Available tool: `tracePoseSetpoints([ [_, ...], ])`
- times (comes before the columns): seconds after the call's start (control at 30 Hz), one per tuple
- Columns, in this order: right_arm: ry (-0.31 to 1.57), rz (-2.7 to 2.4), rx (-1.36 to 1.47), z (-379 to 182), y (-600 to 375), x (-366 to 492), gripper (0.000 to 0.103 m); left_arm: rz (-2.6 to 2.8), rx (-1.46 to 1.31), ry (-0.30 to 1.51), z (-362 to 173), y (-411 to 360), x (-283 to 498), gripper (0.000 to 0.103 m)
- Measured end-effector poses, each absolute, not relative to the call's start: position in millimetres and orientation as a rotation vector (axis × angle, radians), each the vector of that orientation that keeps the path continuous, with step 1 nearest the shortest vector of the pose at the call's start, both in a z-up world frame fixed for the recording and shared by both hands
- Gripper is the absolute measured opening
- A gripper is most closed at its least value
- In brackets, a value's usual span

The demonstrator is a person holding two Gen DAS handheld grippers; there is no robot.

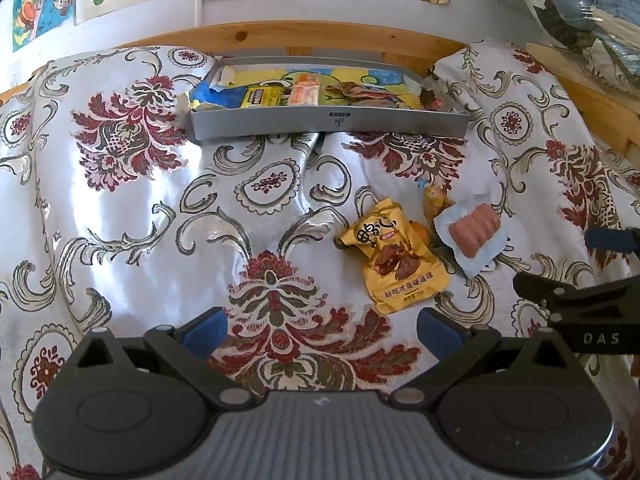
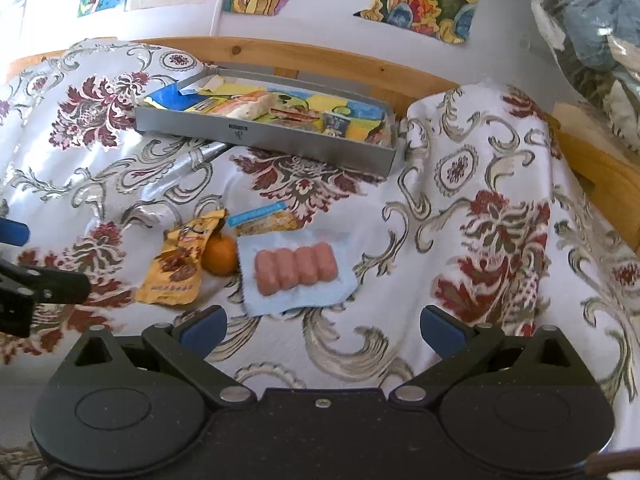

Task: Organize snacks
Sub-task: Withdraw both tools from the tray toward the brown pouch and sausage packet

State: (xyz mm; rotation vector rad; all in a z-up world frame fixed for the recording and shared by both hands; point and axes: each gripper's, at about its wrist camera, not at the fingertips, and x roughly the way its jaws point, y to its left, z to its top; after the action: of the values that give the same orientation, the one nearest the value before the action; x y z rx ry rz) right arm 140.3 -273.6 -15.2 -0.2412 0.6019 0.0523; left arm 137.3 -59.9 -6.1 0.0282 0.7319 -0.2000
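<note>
left gripper (image 1: 322,330): jaws were apart, empty, over the cloth (image 1: 120,208).
right gripper (image 2: 322,328): jaws apart too, nothing held, nearest the sausage pack (image 2: 296,270).
tray (image 2: 280,140): sat at the far edge, already holding some snacks.
loose: yellow pouch (image 1: 394,260), orange (image 2: 219,255), sausage pack, a small packet (image 2: 266,218), all clustered on the cloth.
step: i judged it between picks.
next: needed a low, flat pinch on the pack's edge, then carry to tray.

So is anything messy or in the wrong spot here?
Yes. Four snacks lie loose on the flowered cloth instead of in the grey tray: a crumpled yellow packet, an orange, a sausage pack and a blue-strip wrapper, all bunched together.
</note>
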Motion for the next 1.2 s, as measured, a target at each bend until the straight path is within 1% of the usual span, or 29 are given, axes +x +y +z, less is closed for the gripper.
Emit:
tracePoseSetpoints([
  [0.33,0.599,0.098,-0.197,-20.8,-288.0,162.9,0.102,-0.216,-0.003,0.728,-2.4,-64.8,156.8,0.103],
  [0.73,0.593,0.206,-0.198,-33.7,-284.8,187.8,0.102,-0.322,-0.123,0.754,1.3,-72.3,196.5,0.103],
  [1.2,0.609,0.263,-0.217,-48.8,-283.8,212.9,0.102,-0.423,-0.184,0.902,-26.4,-80.9,246.5,0.102],
])
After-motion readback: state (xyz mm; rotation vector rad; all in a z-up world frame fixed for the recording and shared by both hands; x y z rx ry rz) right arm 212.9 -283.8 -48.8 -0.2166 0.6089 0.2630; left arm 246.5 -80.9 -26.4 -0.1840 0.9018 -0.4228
